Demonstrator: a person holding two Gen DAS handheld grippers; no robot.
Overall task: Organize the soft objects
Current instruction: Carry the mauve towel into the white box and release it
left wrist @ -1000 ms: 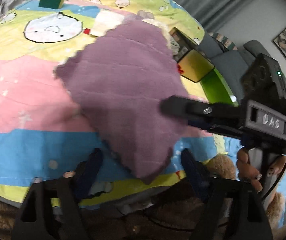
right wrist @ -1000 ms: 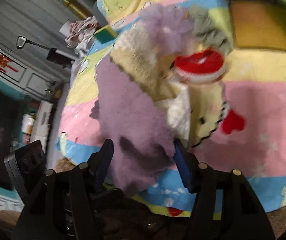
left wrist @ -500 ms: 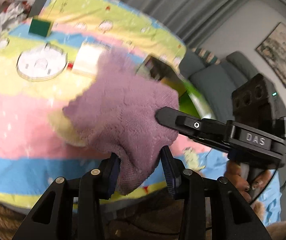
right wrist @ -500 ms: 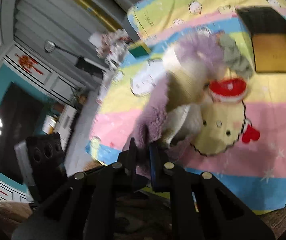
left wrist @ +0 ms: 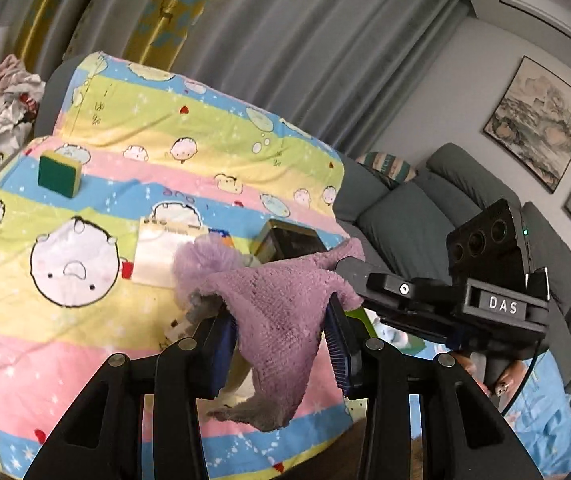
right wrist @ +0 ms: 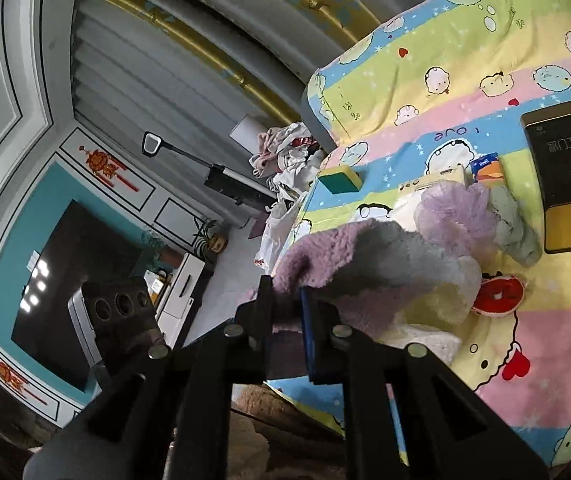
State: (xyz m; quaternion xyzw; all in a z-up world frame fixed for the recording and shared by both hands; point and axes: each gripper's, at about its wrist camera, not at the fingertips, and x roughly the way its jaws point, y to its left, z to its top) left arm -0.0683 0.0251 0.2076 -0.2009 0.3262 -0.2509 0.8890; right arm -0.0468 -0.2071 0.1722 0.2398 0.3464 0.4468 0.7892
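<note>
- Green-and-yellow rectangular sponge point(left wrist: 59, 174): sitting far left on the striped cartoon-print bedsheet point(left wrist: 17, 344), well apart from everything else.
- Pale cream flat packet point(left wrist: 157, 254): lying mid-sheet, just behind a lilac mesh bath pouf point(left wrist: 205, 258).
- Left gripper point(left wrist: 279, 330): fingers clenching one bunched corner of the fuzzy purple cloth point(left wrist: 281, 312), which is hanging lifted above the sheet.
- Dark rectangular tin with gold sides point(left wrist: 291, 240): standing behind the cloth.
- Right gripper point(right wrist: 287, 314): fingers clamping the cloth's other edge, at far right in the left wrist view.
</note>
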